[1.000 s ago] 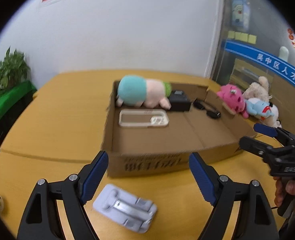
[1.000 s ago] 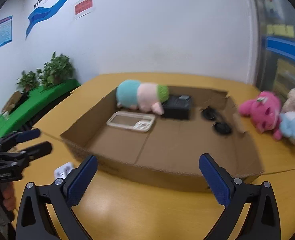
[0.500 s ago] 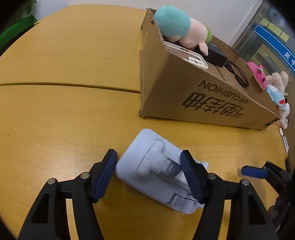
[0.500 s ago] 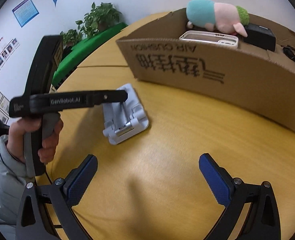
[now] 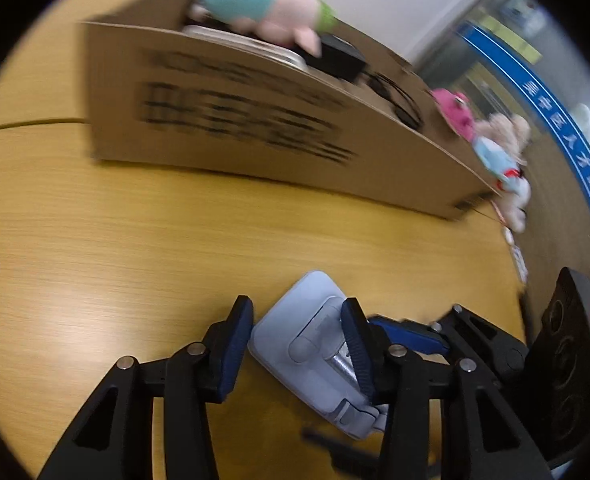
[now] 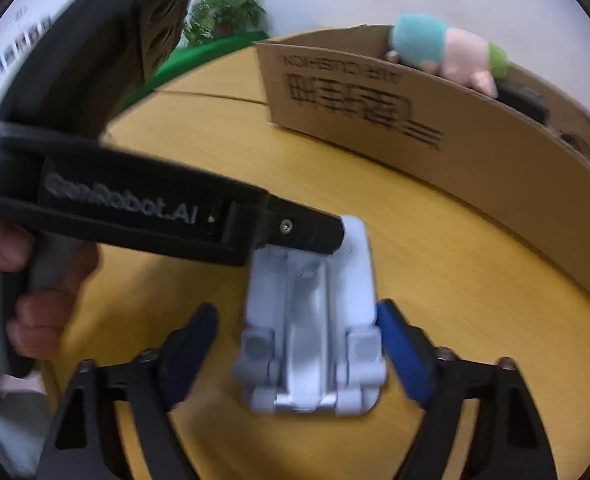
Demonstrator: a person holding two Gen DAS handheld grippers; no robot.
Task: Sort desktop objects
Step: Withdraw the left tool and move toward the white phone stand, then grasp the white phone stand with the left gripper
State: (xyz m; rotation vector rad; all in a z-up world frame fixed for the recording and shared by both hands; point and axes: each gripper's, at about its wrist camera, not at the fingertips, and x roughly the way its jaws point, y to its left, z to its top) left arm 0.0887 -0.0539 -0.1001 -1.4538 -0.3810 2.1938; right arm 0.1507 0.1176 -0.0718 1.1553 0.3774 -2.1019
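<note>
I had both grippers closing around the white folding phone stand [image 6: 309,328] on the table [image 6: 435,280], left gripper [image 5: 297,344] and right gripper [image 6: 295,344] not clamped; cardboard box [image 6: 455,152] well apart, bare wood between.

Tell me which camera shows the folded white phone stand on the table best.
The right wrist view. There the white phone stand lies nearly whole between the right gripper jaws, its hinges and centre rail clear, only its far end covered by the left gripper. The left wrist view shows part of it, blurred, with a jaw across its middle.
</note>
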